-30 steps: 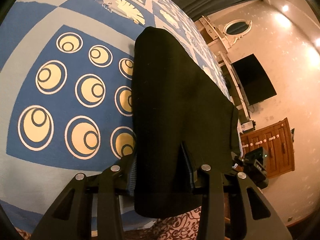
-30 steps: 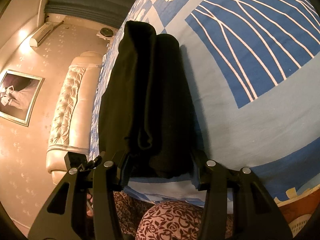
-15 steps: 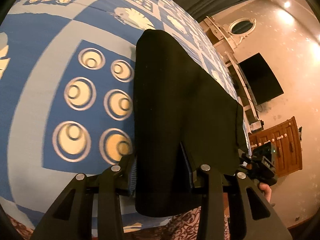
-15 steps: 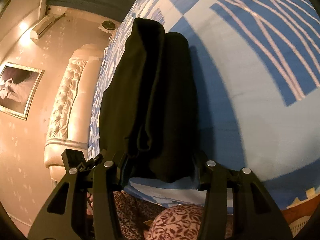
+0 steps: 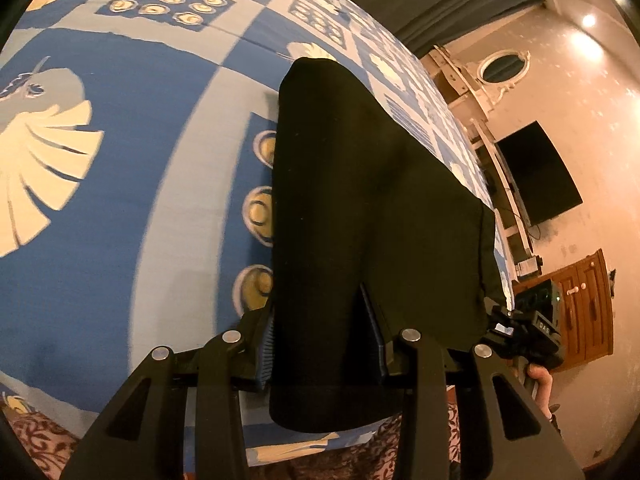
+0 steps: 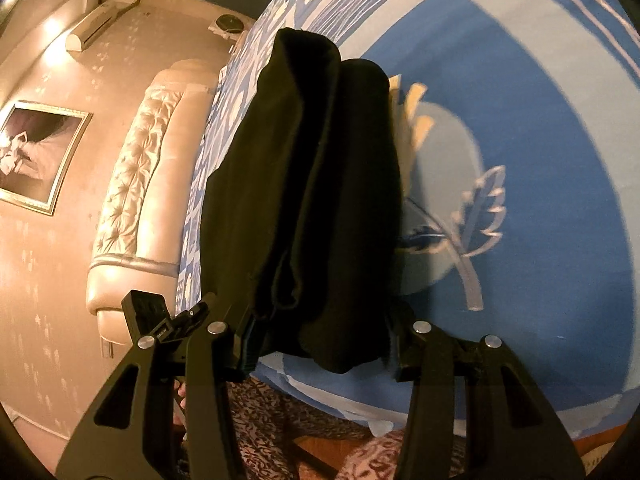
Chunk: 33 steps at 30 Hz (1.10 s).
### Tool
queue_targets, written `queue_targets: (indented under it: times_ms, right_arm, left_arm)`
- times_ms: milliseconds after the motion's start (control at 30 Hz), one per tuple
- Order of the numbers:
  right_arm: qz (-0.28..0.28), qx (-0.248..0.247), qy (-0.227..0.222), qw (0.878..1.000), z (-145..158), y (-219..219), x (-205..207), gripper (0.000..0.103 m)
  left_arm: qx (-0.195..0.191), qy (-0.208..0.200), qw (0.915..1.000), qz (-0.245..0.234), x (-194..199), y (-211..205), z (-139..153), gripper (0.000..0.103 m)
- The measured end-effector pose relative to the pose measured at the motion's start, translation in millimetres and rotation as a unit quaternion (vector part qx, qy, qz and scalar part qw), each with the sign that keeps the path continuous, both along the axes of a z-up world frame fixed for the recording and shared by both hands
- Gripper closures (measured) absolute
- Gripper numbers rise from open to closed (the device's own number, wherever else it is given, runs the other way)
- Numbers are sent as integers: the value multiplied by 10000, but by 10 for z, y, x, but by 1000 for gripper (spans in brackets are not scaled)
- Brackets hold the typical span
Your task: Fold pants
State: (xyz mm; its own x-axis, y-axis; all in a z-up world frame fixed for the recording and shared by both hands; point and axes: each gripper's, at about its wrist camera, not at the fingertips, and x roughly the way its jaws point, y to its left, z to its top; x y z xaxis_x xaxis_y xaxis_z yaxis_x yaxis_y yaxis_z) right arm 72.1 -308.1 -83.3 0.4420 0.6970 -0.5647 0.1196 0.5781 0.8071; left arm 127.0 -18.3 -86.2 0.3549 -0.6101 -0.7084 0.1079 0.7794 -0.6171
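The black pants (image 5: 360, 208) hang doubled over between both grippers, held up above the blue patterned bedspread (image 5: 120, 160). My left gripper (image 5: 324, 332) is shut on one end of the pants; the cloth drapes over its fingertips and hides them. My right gripper (image 6: 320, 336) is shut on the other end of the pants (image 6: 312, 184), which show as two thick folded layers. The right gripper (image 5: 528, 328) also shows at the right edge of the left wrist view, and the left gripper (image 6: 160, 320) at the left in the right wrist view.
The bedspread (image 6: 540, 160) covers a bed with a padded cream headboard (image 6: 132, 184). A dark TV (image 5: 536, 172) and a wooden cabinet (image 5: 580, 304) stand by the far wall. A patterned rug (image 6: 264, 420) lies below the bed's edge.
Both grippers have carried the pants sideways over the bed: the circle pattern has slid behind the pants in the left view, and a leaf motif replaced the striped square in the right view.
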Motion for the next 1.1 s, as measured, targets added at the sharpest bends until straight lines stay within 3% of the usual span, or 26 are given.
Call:
queue_targets:
  times_ms: [400,467,533,567,700,833,1100]
  right_arm:
    - [170,54,13,9998,14,227,116,53]
    - [138,17,32,9999,13,224,98,48]
    - [128,22,9,9999,34,209,81,40]
    - [142,10,-22,9999,49,175,61,38]
    - [-65,-154,-163,9997,136,-23,19,25]
    - [-380,143,-97,9991,59,-240,118,24]
    - [-305,660,-230,9971,-63,-177,651,23]
  left_arm:
    - [3,-59,10000,35,-110,202,49,62]
    - [-198,-99,9998,-28,-84,247,43,56]
    - [-456,-49,9989,-42,-78,338,22,34]
    - [-663,-17,9978,-22,-80,408,14,30]
    - [-896,-93,9958,153,-15,619,62,27]
    - [-1029,-136,9945,145,177,669,56,25]
    - [-983,-114,9950,-146,544,394,-23,25]
